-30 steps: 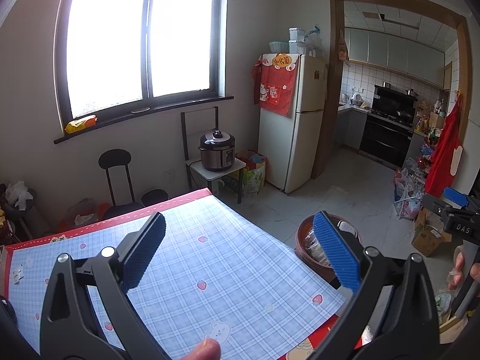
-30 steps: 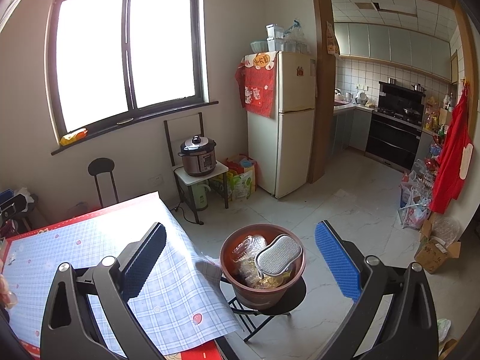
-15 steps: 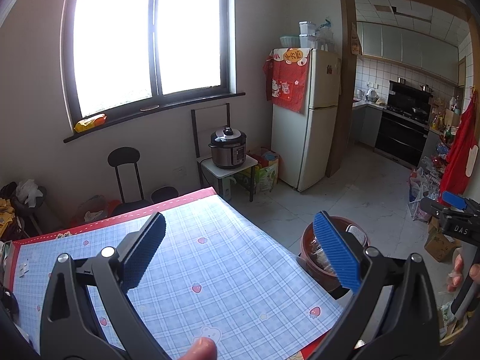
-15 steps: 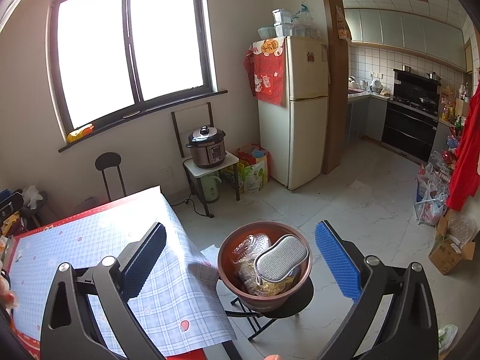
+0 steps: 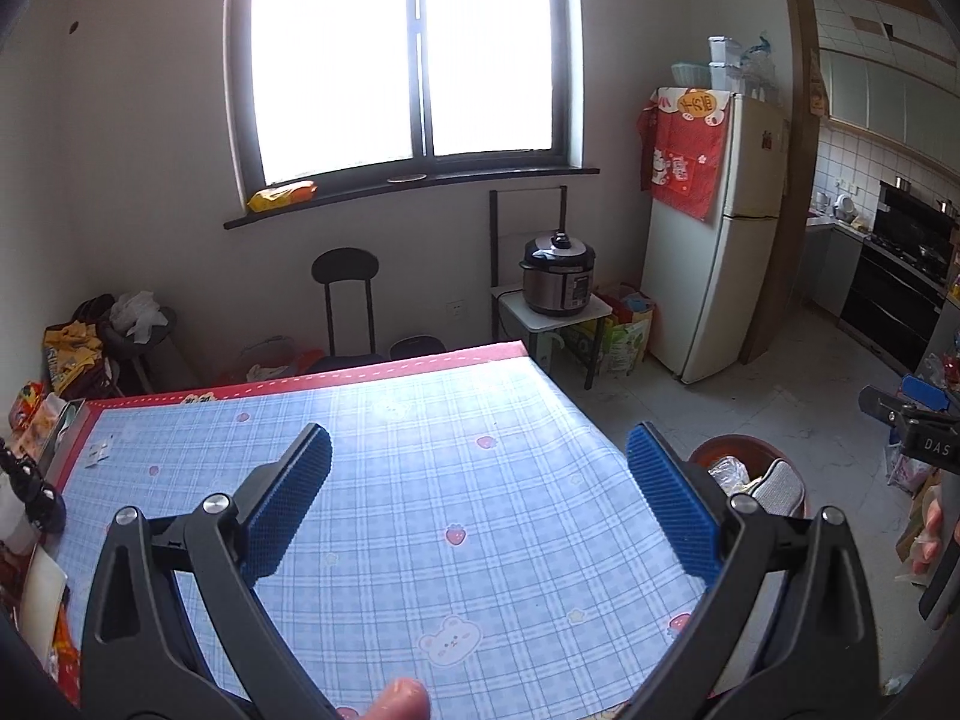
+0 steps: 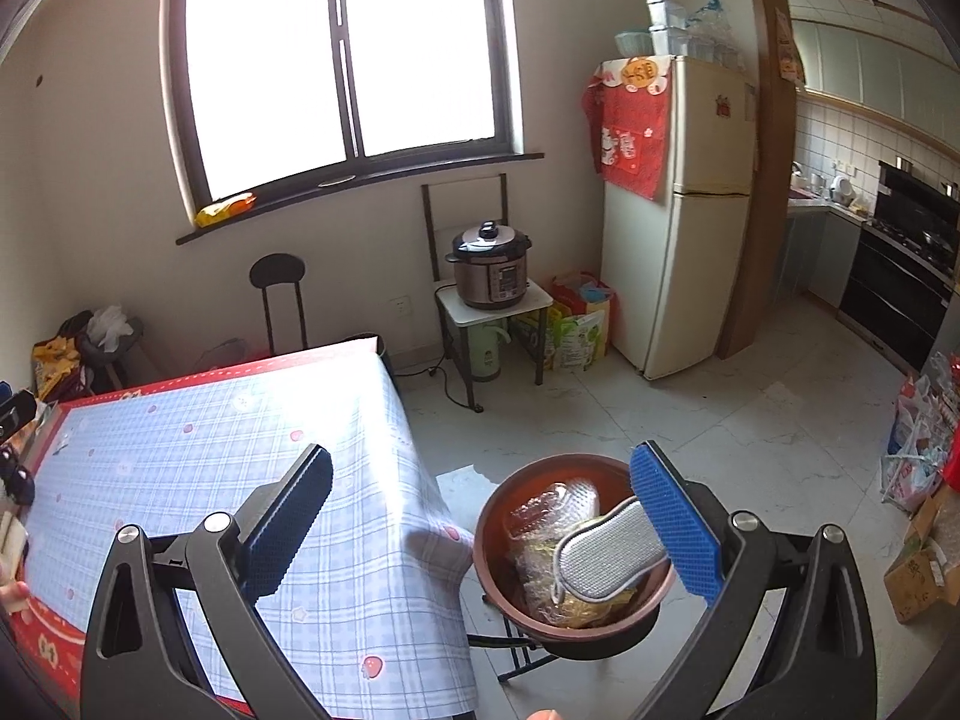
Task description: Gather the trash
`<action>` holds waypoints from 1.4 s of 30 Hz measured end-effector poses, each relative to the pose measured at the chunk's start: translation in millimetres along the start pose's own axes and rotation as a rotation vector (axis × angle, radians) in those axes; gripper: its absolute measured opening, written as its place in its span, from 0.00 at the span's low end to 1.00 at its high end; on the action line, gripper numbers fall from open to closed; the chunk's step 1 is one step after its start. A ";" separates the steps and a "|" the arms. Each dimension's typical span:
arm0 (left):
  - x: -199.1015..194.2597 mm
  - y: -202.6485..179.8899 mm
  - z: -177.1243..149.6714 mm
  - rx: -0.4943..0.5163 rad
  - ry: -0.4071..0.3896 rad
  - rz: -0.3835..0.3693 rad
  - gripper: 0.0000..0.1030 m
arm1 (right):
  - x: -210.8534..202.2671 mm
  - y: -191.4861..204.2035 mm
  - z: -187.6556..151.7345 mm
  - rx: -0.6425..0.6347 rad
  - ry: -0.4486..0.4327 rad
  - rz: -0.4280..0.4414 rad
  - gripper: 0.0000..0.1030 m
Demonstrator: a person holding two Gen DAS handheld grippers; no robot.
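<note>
A brown round bin point(image 6: 498, 531) stands on a black stool beside the table's right edge; it holds crumpled clear plastic point(image 6: 549, 504) and a grey sponge-like pad point(image 6: 606, 555). In the left wrist view the same bin point(image 5: 729, 447) peeks out behind the right finger. My left gripper point(image 5: 479, 501) hangs open over the blue checked tablecloth point(image 5: 420, 480), holding nothing. My right gripper point(image 6: 480, 519) is open too, empty, above the table's corner and the bin. The other gripper point(image 5: 912, 420) shows at the far right of the left wrist view.
Snack packets and small items point(image 5: 36, 420) lie along the table's left edge. A black stool point(image 5: 345, 300), a pressure cooker point(image 6: 492, 270) on a small stand, and a fridge point(image 6: 672, 210) line the far wall. Bags and boxes point(image 6: 918, 468) sit on the floor at right.
Both views have swung left and drawn back a little; more of the table and its left edge shows. The bin has slid right under the right gripper's right finger. Both grippers stay open.
</note>
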State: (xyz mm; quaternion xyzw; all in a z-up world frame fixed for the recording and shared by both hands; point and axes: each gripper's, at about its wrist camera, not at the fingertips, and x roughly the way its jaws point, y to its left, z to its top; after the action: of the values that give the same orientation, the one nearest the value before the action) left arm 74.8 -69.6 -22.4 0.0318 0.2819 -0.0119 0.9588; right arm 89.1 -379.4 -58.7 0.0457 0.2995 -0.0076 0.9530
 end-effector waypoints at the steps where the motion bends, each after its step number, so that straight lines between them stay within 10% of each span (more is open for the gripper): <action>1: -1.5 5.8 -2.3 -0.009 0.008 0.026 0.94 | 3.8 8.0 1.2 -0.015 0.004 0.016 0.95; 7: -9.2 36.7 -5.0 -0.061 0.012 0.098 0.94 | 7.0 50.7 9.4 -0.051 -0.009 0.067 0.95; 42: 20.6 15.7 19.6 0.061 -0.010 -0.174 0.94 | -23.5 62.7 -2.0 0.050 -0.004 -0.124 0.95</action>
State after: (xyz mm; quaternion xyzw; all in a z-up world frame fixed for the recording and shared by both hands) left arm 103.3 -55.4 -16.3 0.0363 0.2784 -0.1038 0.9542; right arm 71.3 -317.0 -41.7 0.0509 0.2996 -0.0744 0.9498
